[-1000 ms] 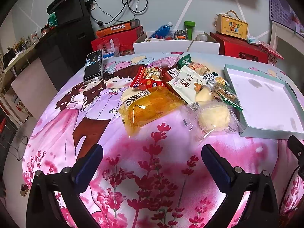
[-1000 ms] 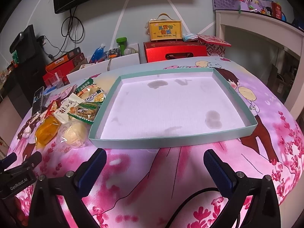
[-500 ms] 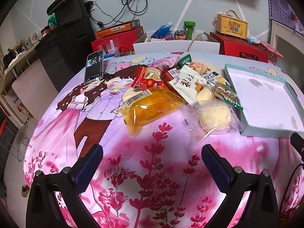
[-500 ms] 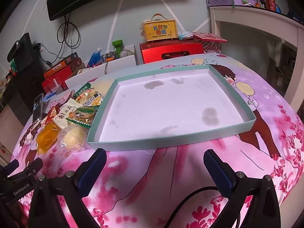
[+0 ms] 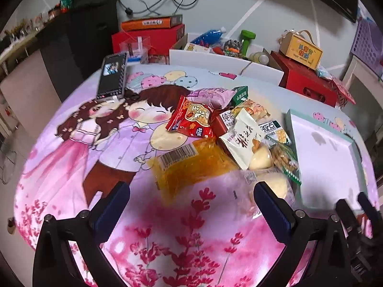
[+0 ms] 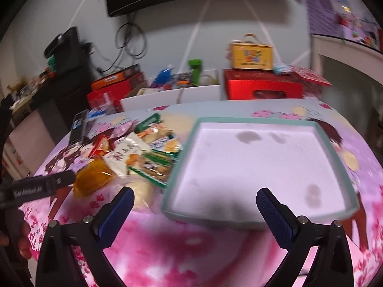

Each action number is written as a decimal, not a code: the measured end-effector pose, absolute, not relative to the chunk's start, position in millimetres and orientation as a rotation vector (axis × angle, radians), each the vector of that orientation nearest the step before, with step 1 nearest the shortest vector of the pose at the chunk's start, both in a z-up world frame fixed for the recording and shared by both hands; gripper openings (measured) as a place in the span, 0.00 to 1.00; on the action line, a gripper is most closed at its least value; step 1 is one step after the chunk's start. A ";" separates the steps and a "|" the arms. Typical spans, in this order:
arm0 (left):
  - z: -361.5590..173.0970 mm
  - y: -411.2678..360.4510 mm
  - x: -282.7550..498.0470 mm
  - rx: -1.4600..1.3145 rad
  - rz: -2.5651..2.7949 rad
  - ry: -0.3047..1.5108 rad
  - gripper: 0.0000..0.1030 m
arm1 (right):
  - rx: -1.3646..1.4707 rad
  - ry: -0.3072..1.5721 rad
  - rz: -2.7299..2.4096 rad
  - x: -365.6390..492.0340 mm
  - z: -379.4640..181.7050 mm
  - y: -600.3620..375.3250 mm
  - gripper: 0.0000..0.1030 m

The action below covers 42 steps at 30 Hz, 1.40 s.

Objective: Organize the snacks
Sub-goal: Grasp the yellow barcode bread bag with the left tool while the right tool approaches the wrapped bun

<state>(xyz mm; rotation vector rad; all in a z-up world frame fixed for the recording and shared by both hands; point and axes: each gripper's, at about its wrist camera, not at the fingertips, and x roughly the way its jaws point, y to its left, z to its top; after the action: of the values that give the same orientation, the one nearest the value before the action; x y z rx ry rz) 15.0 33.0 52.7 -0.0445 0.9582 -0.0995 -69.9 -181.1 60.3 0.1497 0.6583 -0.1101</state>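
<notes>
Crinkled plastic film wrapped every snack in the pile point(image 5: 229, 138), which lay on the printed cloth directly ahead of the left gripper point(image 5: 191, 203) and ahead-left of the right gripper point(image 6: 195, 209). Both grippers hovered with their jaws spread wide and nothing between them. The orange bread packet point(image 5: 191, 165) lay nearest, just beyond the left gripper's fingertips; a clear-wrapped pale bun point(image 5: 278, 184) sat partly behind its right finger. Further ahead lay a red packet point(image 5: 190, 120) and a white packet point(image 5: 241, 141), overlapping. The teal-rimmed tray point(image 6: 334, 153), empty, sat ahead of the right gripper and touching the pile's edge. Judged from their look, the packets would be light, soft and slippery, and the bread and bun crushable; a gentle pinch across a packet's narrow width, or on a sealed end flap, would probably hold best.
</notes>
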 end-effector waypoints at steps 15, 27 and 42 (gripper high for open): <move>17.3 39.7 66.1 -0.180 -0.131 1.126 1.00 | 0.134 0.776 0.011 -4.5 45.9 -154.4 0.94; -9.6 30.5 90.5 -0.196 -0.059 1.152 1.00 | 0.106 0.873 0.087 18.7 23.5 -125.8 0.82; -29.6 43.0 90.5 -0.106 0.041 1.154 1.00 | 0.025 0.916 0.153 26.3 6.3 -102.7 0.82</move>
<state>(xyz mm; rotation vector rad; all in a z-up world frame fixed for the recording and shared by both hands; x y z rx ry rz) 90.5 43.0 -29.6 -0.1064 1.1538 0.0413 26.3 -102.7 6.3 0.0250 0.9160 0.1533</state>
